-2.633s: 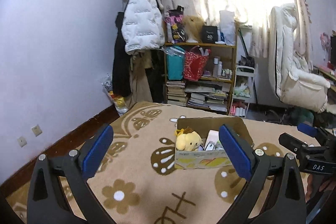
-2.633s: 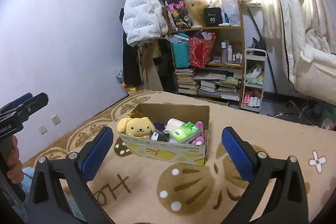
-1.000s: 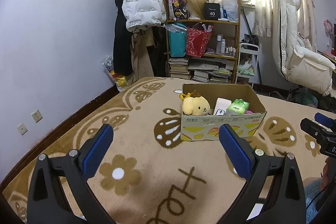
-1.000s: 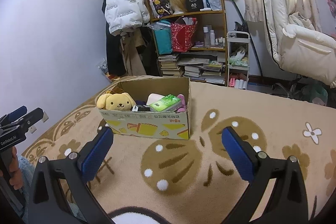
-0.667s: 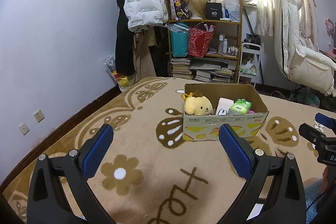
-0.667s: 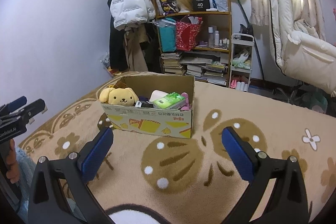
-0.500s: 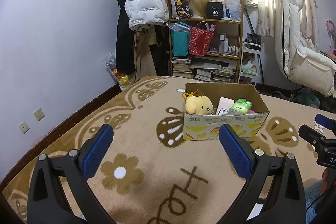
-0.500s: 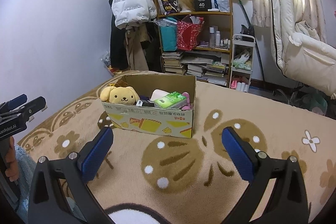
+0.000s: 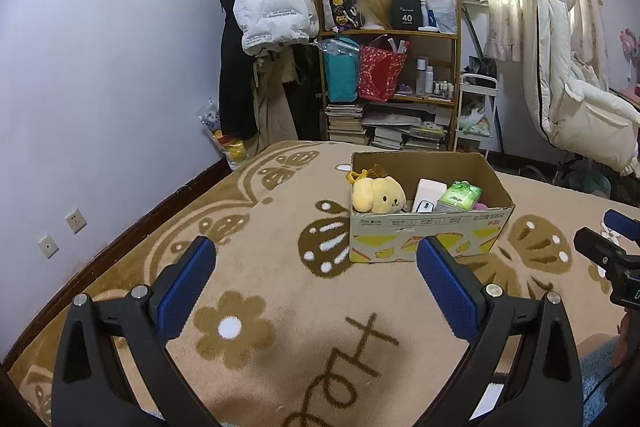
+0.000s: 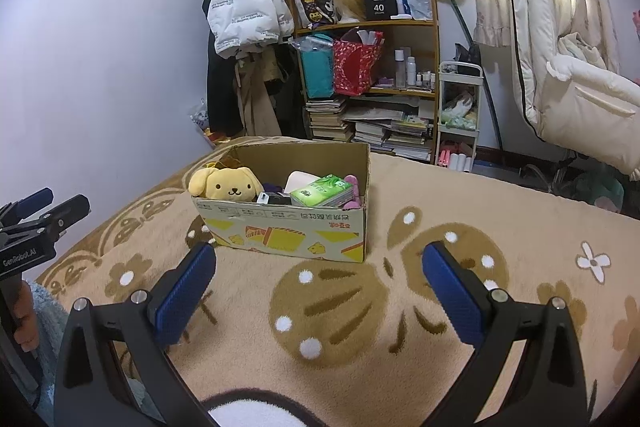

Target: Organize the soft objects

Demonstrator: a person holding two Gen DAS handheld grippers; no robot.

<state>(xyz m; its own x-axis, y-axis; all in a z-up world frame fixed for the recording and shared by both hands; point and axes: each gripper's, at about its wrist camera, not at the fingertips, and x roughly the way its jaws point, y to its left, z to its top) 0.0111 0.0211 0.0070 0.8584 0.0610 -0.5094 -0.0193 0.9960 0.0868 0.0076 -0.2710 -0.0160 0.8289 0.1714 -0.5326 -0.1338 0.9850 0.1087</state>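
Observation:
An open cardboard box [image 9: 428,239] [image 10: 280,231] stands on the patterned beige blanket. Inside it a yellow plush dog [image 9: 378,197] [image 10: 228,185] leans in the left corner, beside a white item [image 9: 428,193], a green tissue pack [image 9: 460,195] [image 10: 322,191] and something pink [image 10: 352,191]. My left gripper [image 9: 316,279] hovers open over the blanket, short of the box, with nothing between its fingers. My right gripper [image 10: 320,281] is open too and empty, just in front of the box. Each gripper shows at the edge of the other's view.
Beyond the bed stand a wooden shelf [image 9: 390,83] packed with bags, books and bottles, a white puffer jacket [image 9: 272,7] hanging on the wall, a small white cart [image 10: 458,115] and a cream padded chair [image 10: 560,59]. A purple wall with sockets [image 9: 76,221] runs along the left.
Both views have drawn back and tilted down a little since 2.6 s ago, showing more blanket before the box. Over the last second they barely shift. Both grippers stay open.

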